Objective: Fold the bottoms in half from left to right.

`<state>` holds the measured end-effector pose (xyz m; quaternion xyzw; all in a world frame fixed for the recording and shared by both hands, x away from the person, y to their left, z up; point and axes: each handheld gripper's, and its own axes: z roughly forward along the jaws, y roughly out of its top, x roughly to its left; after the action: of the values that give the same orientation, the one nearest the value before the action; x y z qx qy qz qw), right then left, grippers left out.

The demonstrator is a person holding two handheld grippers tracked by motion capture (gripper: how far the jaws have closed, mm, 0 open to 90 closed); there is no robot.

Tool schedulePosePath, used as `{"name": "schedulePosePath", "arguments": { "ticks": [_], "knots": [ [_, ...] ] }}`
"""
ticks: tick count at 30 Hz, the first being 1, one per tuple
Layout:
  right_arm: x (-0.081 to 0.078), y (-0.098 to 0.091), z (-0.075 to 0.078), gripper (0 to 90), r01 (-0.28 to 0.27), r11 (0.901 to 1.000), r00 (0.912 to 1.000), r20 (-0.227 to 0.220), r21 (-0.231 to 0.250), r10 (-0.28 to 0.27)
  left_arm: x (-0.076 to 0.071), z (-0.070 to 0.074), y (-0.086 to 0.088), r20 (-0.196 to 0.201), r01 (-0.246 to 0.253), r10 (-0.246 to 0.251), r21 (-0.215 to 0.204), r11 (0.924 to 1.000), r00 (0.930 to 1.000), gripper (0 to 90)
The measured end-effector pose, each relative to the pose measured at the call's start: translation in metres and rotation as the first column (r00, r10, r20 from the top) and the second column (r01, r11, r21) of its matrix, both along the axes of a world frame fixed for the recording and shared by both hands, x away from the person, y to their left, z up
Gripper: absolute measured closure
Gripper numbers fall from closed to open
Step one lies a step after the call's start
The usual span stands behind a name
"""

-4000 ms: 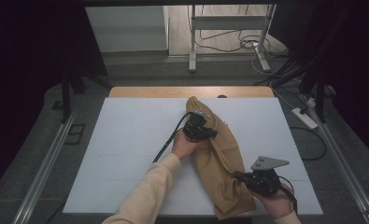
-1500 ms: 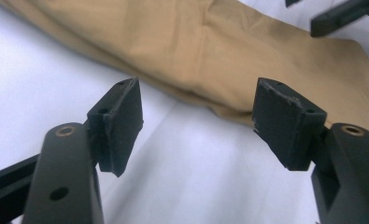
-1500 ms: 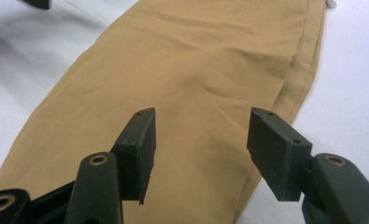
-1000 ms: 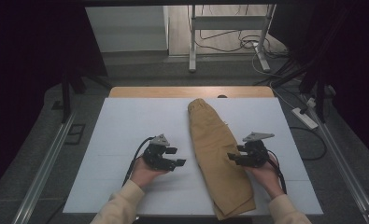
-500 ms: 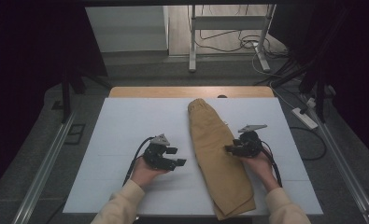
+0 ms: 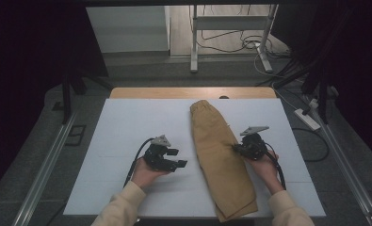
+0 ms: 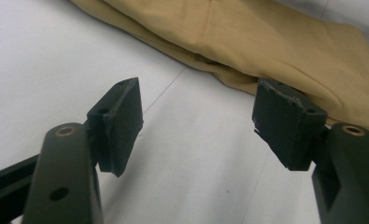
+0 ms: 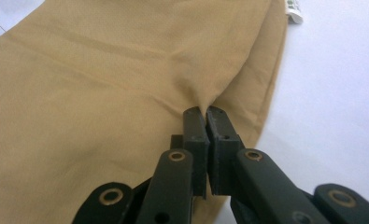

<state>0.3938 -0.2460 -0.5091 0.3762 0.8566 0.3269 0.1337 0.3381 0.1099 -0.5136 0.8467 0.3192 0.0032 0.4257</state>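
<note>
right gripper (image 6: 236, 148) just closed, pinching tan trousers (image 6: 221, 160) at edge fold, left gripper (image 6: 178, 162) wide, empty, on white desk (image 6: 122, 127)

The white table top (image 6: 127, 141) sits dead centre, brightly lit, and everything around it falls off into shadow. Along its far edge runs a strip of bare wood (image 6: 188, 92). Beyond that, grey floor (image 6: 174, 70), then a pale wall panel (image 6: 127, 30) at the back left. To the right of that panel stands a white metal stand (image 6: 230, 23), two legs planted on lighter flooring, loose cables (image 6: 230, 40) coiled at its feet. Right of the table, a white power strip (image 6: 307, 118) lies on the floor with a black cable (image 6: 315, 146) looping near it. Metal rails (image 6: 44, 169) flank the table on both sides. Dark drapes (image 6: 28, 70) close off the left.
</note>
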Motion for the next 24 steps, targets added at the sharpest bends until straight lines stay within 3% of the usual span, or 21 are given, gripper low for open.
{"name": "schedulePosePath", "arguments": {
  "ticks": [12,14,17,24],
  "knots": [
    [-0.006,-0.01,0.0,86.4,0.028,0.9992,0.9991,-0.03,-0.029,-0.029,0.0,0.0,0.002,-0.001,-0.01,0.01,-0.002,0.9999,0.9999,32.9],
    [-0.007,-0.01,0.0,78.0,0.036,0.9984,0.9992,-0.018,-0.043,-0.037,0.001,0.001,0.004,0.0,-0.012,0.012,-0.004,0.9999,0.9999,32.9],
    [-0.01,-0.007,0.003,54.9,0.06,0.9966,0.998,0.026,-0.058,-0.058,0.001,0.001,0.005,0.002,-0.021,0.021,-0.008,0.9997,0.9998,32.8],
    [-0.023,0.006,0.014,47.2,-0.018,0.9993,0.9986,0.051,0.032,0.017,0.002,0.002,0.011,0.008,-0.037,0.037,-0.015,0.9992,0.9993,32.4]
  ]
}}
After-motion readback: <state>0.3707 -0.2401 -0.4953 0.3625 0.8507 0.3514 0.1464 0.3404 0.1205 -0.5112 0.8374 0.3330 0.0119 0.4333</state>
